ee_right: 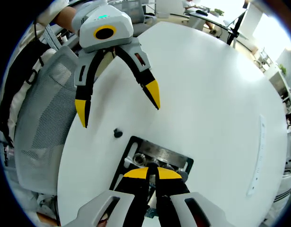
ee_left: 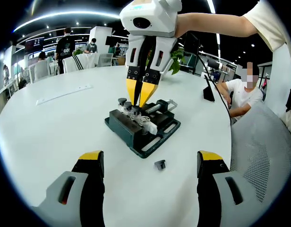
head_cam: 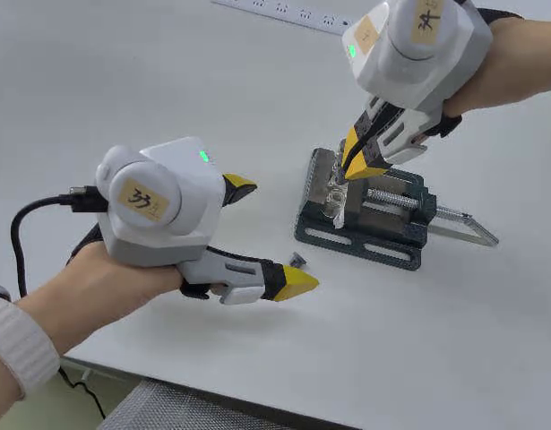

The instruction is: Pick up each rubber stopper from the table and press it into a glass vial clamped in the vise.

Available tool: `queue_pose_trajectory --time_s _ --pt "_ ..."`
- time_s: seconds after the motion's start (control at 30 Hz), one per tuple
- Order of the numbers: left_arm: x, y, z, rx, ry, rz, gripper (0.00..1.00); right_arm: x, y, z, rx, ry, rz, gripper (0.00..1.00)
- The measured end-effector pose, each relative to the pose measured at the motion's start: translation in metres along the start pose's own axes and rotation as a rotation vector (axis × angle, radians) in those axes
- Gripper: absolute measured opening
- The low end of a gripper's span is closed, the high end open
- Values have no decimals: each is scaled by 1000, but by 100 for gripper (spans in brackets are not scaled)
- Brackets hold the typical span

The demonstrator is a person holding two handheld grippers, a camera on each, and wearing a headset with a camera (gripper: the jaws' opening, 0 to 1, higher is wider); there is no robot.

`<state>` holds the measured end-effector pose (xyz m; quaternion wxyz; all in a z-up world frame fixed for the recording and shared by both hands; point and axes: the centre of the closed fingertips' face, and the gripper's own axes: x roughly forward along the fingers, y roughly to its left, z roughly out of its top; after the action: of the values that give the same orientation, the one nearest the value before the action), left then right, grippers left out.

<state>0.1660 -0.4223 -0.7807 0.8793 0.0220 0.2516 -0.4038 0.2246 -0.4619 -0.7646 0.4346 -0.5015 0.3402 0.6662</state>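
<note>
- Rubber stopper (head_cam: 297, 260), dark grey, one loose: lies on the white table (head_cam: 167, 90), between the left gripper's lower tip and the vise base. It is too small to tell which way its axis runs.
- Vise (head_cam: 365, 215), dark green-black: screw and handle bar (head_cam: 463, 228) run out to the right in the head view.
- Glass vials (ee_left: 128, 108): a row clamped upright in the vise, mouths up, dark stoppers on top.
- Left gripper (head_cam: 268, 235): yellow-tipped jaws spread wide and holding nothing. It is level over the table, pointing toward the vise.
- Right gripper (head_cam: 357, 168): points down, tips pressed together on the vials. I cannot tell whether anything is pinched between them.
- Labels: a tan sticker on each gripper body, with handwritten digits I cannot read for certain.
- Power strip (head_cam: 284, 11): white, at the far table edge.
</note>
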Motion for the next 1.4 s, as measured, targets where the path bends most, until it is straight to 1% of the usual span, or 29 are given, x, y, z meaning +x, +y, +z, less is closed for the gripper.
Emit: queue_pose_trajectory --time_s 0.13,0.3,0.4,0.47,0.53,0.6,0.67,0.83,1.0,1.07,1.2,1.27,1.4 --pt "0 0 0 -1 0 1 79 1 -3 1 -4 10 9 0" --pt "0 1 -1 0 1 1 79 1 1 -1 1 31 22 0" --pt "0 1 0 -2 -1 2 79 2 0 1 6 53 35 0" --pt "0 1 0 0 0 3 79 2 1 1 -3 65 40 0" --pt "0 0 0 -1 0 2 79 1 5 2 -5 77 45 0" --pt "1 0 0 0 0 2 79 2 3 1 0 82 49 0" --pt "1 0 -1 -2 0 3 79 4 -3 -4 3 86 54 0" --pt "1 0 0 -1 0 3 79 3 -2 -3 -1 102 60 0" --pt "2 1 -1 -6 1 4 79 4 -5 -4 24 111 50 0" --pt "3 1 0 -8 -2 3 79 6 -11 -8 27 114 45 0" --pt "4 1 1 -7 -5 1 79 5 -4 -1 42 125 44 0" --pt "4 1 1 -7 -5 1 79 3 -4 -4 46 129 46 0" --pt "3 2 0 -7 -3 3 79 4 -2 -2 62 136 43 0"
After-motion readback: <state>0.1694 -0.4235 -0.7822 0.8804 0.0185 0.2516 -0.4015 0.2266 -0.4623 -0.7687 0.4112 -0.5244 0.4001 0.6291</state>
